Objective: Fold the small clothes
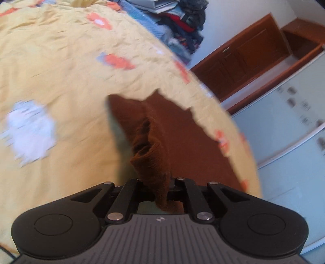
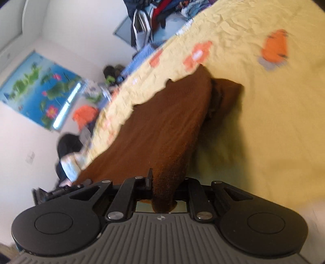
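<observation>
A brown knit garment point(image 1: 158, 130) hangs stretched over a yellow bedspread point(image 1: 61, 71) with orange flower prints. My left gripper point(image 1: 160, 182) is shut on one bunched edge of it, the cloth pinched between the jaws and running forward. My right gripper point(image 2: 162, 182) is shut on another edge of the same brown garment point(image 2: 162, 121), which spreads wide and lifted above the yellow bedspread point(image 2: 274, 121). The fingertips of both grippers are hidden by the cloth. Both views are tilted and blurred.
A pile of mixed clothes point(image 1: 182, 20) lies at the far end of the bed, also in the right wrist view point(image 2: 158, 16). A brown wooden cabinet point(image 1: 254, 61) stands beyond the bed edge. A blue lotus poster point(image 2: 40, 87) hangs on the white wall.
</observation>
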`<state>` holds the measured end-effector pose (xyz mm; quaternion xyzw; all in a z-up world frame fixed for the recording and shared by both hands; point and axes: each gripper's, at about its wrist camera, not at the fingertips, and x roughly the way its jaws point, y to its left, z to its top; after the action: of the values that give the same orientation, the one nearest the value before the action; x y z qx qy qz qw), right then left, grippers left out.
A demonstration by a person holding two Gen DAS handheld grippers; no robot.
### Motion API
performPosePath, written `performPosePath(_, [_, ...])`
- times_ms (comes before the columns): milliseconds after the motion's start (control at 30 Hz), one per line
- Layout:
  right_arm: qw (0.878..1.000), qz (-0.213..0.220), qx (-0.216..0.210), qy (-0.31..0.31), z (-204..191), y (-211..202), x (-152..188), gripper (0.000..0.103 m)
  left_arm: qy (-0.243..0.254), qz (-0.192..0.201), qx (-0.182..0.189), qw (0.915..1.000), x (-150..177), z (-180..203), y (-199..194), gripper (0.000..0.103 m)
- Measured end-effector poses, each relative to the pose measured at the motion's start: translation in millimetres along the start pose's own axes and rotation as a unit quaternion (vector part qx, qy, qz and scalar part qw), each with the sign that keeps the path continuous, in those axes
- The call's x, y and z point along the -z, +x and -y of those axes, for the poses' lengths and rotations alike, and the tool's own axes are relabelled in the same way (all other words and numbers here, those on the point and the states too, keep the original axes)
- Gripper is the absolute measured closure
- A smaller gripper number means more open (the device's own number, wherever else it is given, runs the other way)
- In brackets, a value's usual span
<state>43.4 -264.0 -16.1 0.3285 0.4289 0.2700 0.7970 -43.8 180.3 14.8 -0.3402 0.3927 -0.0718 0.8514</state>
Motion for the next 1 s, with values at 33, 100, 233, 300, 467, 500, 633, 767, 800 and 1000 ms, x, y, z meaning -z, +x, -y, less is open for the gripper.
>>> performPosePath(33, [1.0,-0.01,0.007,0.003,4.7,-1.7,10.2,0.083,0.008,-0.008,-0.015,0.9998,8.3,-9.1,0.5,0.095])
performPosePath(100, [0.999,-0.017,0.008,0.026,15.3,-2.3,27.5,0.071,0.003,-0.013,-0.001,0.9999,18.4,-27.1,-6.5,0.089])
performPosePath(233, [0.998,0.048,-0.001,0.047,17.3,-31.2,15.0,0.04,0.043,0.042,-0.032,0.9977,-6.7,-13.4,-44.3,0.049])
performPosePath(300, [0.993,0.112,-0.01,0.028,11.4,-45.5,-9.7,0.035,0.092,0.111,-0.052,0.9882,-27.8,7.7,-53.3,0.021])
performPosePath(467, [0.99,0.114,0.061,-0.059,-8.6,1.8,-87.1,0.035,0.18,0.117,-0.088,0.9728,-86.1,60.8,30.6,0.022])
performPosePath(500, [0.992,0.098,0.062,-0.058,-7.5,18.7,-100.5,0.036,0.176,0.095,-0.093,0.9753,-96.7,65.4,58.2,0.024])
performPosePath(633, [0.991,0.042,0.108,-0.07,-3.5,80.2,-134.4,0.043,0.169,-0.003,-0.133,0.9767,-121.3,73.5,153.3,0.057])
performPosePath(767, [0.99,0.007,0.103,-0.1,-9.6,109.8,-130.0,0.091,0.218,-0.002,-0.125,0.9679,-114.7,90.6,169.7,0.094])
performPosePath(800, [0.989,0.008,0.105,-0.108,-13.5,108.7,-127.6,0.09,0.229,0.027,-0.129,0.9645,-110.9,95.6,161.1,0.094])
performPosePath(1000, [0.983,0.096,0.1,-0.123,-15.7,82.0,-135.5,0.093,0.248,0.062,-0.178,0.9503,-106.8,79.2,156.1,0.095])
